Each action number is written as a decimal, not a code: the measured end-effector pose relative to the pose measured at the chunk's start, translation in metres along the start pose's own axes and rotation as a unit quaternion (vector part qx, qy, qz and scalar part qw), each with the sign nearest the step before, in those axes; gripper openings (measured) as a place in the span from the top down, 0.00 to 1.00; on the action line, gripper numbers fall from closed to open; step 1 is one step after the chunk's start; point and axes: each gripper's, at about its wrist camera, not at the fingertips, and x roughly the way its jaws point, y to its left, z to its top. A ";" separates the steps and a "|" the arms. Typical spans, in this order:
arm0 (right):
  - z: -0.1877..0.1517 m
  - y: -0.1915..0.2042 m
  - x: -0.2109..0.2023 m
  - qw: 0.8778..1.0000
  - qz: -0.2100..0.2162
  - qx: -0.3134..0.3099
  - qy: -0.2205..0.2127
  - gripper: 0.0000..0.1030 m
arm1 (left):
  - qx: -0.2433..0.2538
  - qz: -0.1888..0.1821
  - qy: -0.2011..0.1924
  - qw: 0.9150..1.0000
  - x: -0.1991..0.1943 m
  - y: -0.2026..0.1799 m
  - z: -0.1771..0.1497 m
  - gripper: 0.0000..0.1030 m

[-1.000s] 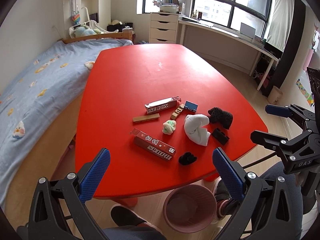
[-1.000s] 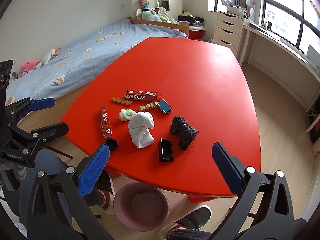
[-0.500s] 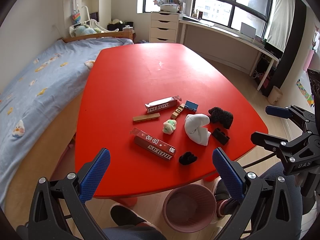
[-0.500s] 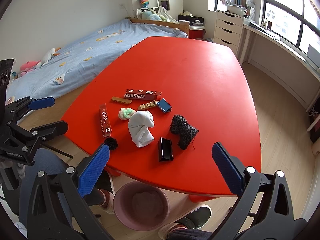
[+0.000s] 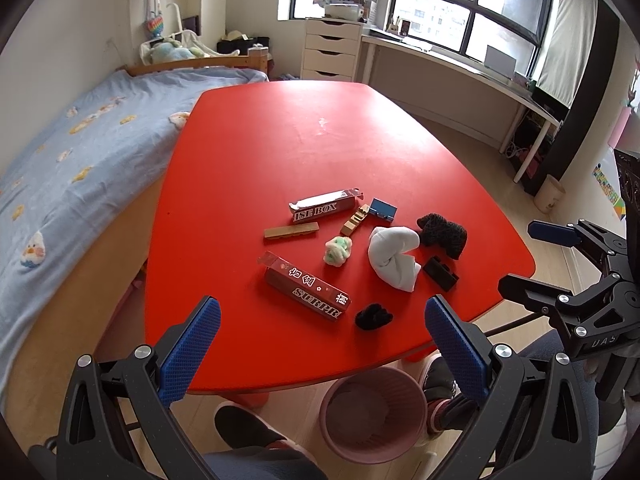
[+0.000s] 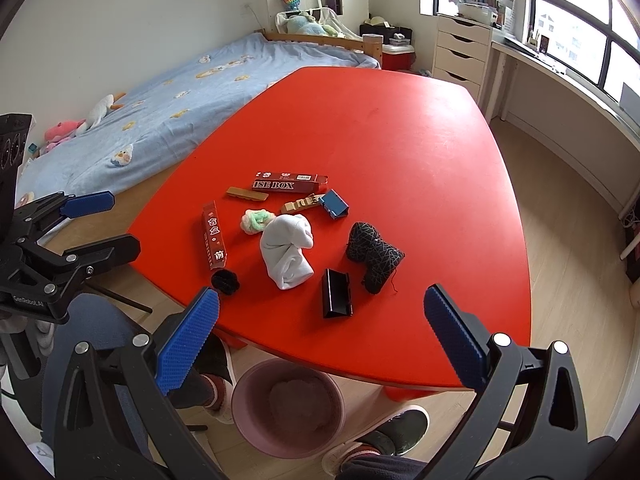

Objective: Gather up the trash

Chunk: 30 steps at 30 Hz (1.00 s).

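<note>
Litter lies near the front of the red table [image 5: 280, 152]: two red cartons [image 5: 306, 286] [image 5: 323, 206], a gold strip [image 5: 291, 231], a green-white wad [image 5: 338, 251], a white cloth [image 5: 392, 258], a black knit piece [image 5: 442, 234], a black clip [image 5: 440, 274], a blue clip [image 5: 383, 210] and a black lump [image 5: 373, 316]. A pink bin [image 5: 374, 412] stands on the floor under the near edge. My left gripper [image 5: 320, 344] is open and empty above that edge. My right gripper [image 6: 322, 334] is open and empty to the right, over the black clip [image 6: 337, 293].
A bed with a blue cover [image 5: 60, 168] runs along the table's left side. White drawers [image 5: 330, 50] and a long desk [image 5: 460, 68] stand under the windows at the back. The person's shoes [image 5: 244, 426] and knees are beside the bin.
Both grippers have drifted very slightly; the items on the table have not moved.
</note>
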 end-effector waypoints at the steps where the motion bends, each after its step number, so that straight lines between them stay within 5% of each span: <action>1: 0.001 0.000 0.001 1.000 -0.001 -0.001 0.001 0.03 | -0.002 0.000 0.004 1.000 0.002 0.000 0.001 0.05; 17: 0.038 -0.030 0.034 0.999 -0.011 -0.025 0.039 0.03 | -0.102 0.033 0.105 0.989 0.061 0.021 0.023 0.05; 30: 0.041 -0.051 0.083 0.995 0.008 -0.048 0.090 0.03 | -0.203 0.071 0.173 0.961 0.111 0.034 0.025 0.05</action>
